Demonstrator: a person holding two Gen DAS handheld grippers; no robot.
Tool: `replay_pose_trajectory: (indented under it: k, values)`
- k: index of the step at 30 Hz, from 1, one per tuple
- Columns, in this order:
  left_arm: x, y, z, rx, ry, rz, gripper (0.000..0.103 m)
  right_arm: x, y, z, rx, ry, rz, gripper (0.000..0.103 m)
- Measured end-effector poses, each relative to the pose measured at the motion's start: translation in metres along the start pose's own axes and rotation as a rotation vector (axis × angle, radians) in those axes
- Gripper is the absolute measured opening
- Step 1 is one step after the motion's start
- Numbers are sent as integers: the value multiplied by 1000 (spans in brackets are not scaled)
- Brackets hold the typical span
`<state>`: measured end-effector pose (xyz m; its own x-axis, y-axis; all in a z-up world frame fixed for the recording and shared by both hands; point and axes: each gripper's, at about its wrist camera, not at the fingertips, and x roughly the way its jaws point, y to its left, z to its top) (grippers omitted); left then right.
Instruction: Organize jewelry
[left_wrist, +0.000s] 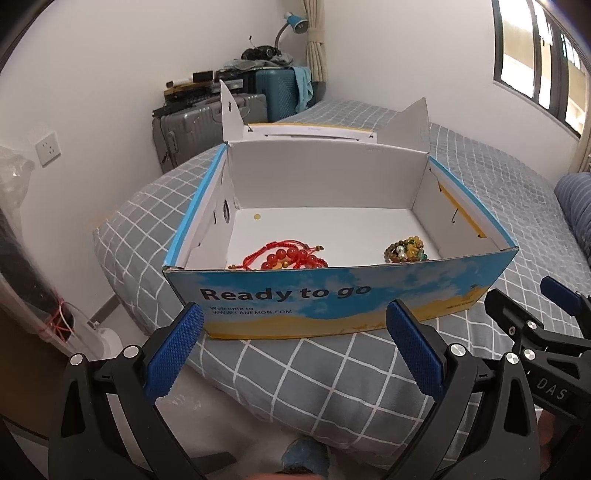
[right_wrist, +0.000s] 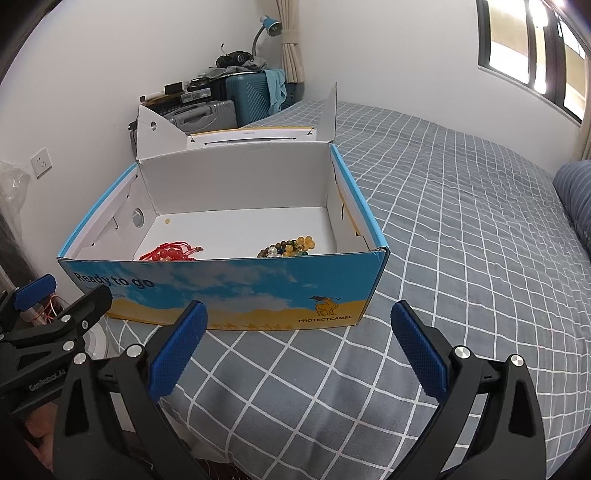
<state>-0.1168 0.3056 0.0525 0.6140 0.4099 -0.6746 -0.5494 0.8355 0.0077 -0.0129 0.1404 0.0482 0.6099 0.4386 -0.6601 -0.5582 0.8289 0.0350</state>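
An open blue and yellow cardboard box (left_wrist: 332, 295) (right_wrist: 229, 291) stands on the bed, lid folded back. Inside, near its front wall, lie a red bead bracelet with red cord (left_wrist: 284, 254) (right_wrist: 170, 253) on the left and a heap of yellow, green and brown bead bracelets (left_wrist: 406, 251) (right_wrist: 291, 247) on the right. My left gripper (left_wrist: 295, 350) is open and empty, just in front of the box. My right gripper (right_wrist: 299, 354) is open and empty, in front of the box's right half. Each gripper shows at the edge of the other's view.
The bed has a grey checked cover (right_wrist: 461, 221). A blue striped pillow (right_wrist: 576, 195) lies at the right. Suitcases (left_wrist: 210, 118) with clutter and a blue lamp (left_wrist: 295, 18) stand by the far wall. A wall socket (left_wrist: 47, 147) and a plastic bag are at the left.
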Motion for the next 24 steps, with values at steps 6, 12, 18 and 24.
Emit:
replay_pose_trajectory:
  k: [6, 12, 18, 24]
  values:
    - [-2, -5, 1, 27, -20, 22, 97, 1, 0, 0, 0, 1, -1, 96]
    - [-1, -4, 0, 23, -14, 28, 98, 1, -1, -1, 3, 5, 7, 96]
    - [1, -2, 0, 15, -3, 29, 98, 1, -1, -1, 4, 6, 5, 96]
    - [1, 0, 0, -2, -1, 17, 98, 2, -1, 0, 6, 8, 5, 96]
